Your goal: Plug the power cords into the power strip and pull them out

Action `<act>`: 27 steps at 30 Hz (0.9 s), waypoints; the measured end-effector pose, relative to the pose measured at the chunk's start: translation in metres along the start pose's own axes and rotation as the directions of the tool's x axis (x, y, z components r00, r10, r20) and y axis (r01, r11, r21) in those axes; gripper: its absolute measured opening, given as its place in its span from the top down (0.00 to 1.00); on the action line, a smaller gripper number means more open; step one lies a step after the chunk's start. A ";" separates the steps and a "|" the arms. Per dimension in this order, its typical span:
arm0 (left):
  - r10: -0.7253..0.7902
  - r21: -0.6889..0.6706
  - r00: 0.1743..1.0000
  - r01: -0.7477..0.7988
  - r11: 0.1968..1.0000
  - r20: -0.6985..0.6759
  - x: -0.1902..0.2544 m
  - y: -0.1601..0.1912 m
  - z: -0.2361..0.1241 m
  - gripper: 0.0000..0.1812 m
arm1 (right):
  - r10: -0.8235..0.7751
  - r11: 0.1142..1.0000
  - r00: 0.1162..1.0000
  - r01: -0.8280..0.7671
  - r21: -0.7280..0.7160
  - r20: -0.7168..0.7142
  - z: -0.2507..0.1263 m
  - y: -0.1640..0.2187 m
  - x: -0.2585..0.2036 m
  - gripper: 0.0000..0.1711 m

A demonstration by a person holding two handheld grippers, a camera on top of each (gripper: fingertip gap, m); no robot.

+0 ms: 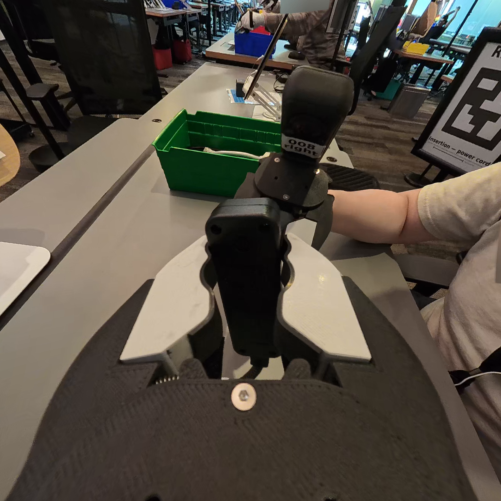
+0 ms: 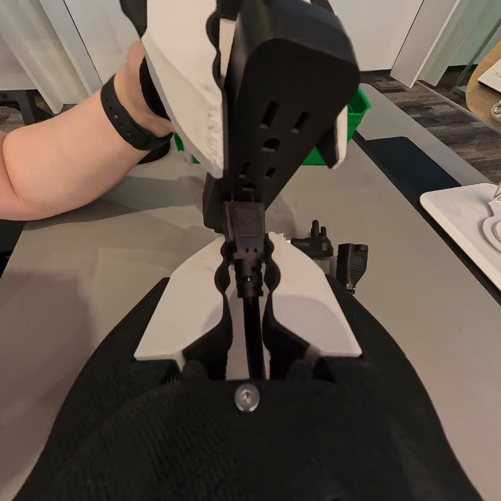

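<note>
Left wrist view looks along the left gripper, whose two pale grey fingers are closed against the sides of a long black plastic power strip; the strip's smooth back faces the camera and it is held up off the grey tabletop. Beyond it the right gripper points back toward the strip, with a bare forearm behind it. A green plastic bin stands farther along the table with a white cable lying inside.

Right wrist view shows the other face of the strip — its rows of socket slots — tilted upward between the left gripper's white fingers. The right gripper is clamped on a black moulded plug with a ribbed top, its thick black power cord running back between the fingers. The plug's front end sits at the lowest socket of the strip; how deep the prongs go cannot be told. On the table just right of this gripper lie two loose black connectors — a pronged plug and a ribbed socket end. A white flat board lies at the right edge.
</note>
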State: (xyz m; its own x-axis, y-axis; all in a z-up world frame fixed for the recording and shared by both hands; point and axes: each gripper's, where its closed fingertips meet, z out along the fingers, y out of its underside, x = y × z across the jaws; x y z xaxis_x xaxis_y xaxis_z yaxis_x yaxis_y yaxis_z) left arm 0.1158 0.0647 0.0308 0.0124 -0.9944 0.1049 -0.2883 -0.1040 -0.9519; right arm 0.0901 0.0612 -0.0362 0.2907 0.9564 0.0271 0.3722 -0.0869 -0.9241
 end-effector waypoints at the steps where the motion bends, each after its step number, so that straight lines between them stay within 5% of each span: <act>1: -0.005 0.015 1.000 0.005 1.000 -0.009 0.000 -0.001 -0.001 0.76 | -0.002 1.000 1.000 0.002 0.005 0.002 -0.001 -0.001 0.000 0.86; 8: -0.016 -0.034 0.999 0.015 0.999 -0.045 0.004 0.010 0.003 0.76 | -0.032 0.999 0.996 0.033 -0.008 0.079 -0.002 0.010 -0.005 0.86; 12: -0.036 -0.028 0.994 0.033 0.999 -0.106 0.010 0.013 0.004 0.77 | -0.238 0.971 0.968 0.234 0.058 0.075 -0.009 0.003 -0.015 0.77; 15: -0.091 -0.003 0.982 0.091 0.996 -0.163 0.011 0.014 0.003 0.76 | -0.342 0.930 0.939 0.334 0.153 0.029 -0.023 -0.020 -0.023 0.80; 20: -0.137 0.031 0.946 0.153 0.988 -0.293 0.023 0.009 0.004 0.76 | -0.704 0.700 0.702 0.712 0.062 -0.110 -0.034 -0.026 -0.037 0.81; 27: -0.172 0.049 0.905 0.207 0.977 -0.389 0.033 0.005 0.005 0.76 | -0.777 0.628 0.628 0.772 -0.095 -0.039 -0.014 -0.009 -0.045 0.75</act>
State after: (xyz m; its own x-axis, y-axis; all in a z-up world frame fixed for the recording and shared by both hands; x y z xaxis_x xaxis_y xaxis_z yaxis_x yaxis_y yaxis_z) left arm 0.1200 0.0311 0.0280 -0.3112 -0.8752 0.3704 -0.2319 -0.3081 -0.9227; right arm 0.0861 0.0147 -0.0240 -0.0727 0.6571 0.7503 0.5424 0.6574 -0.5232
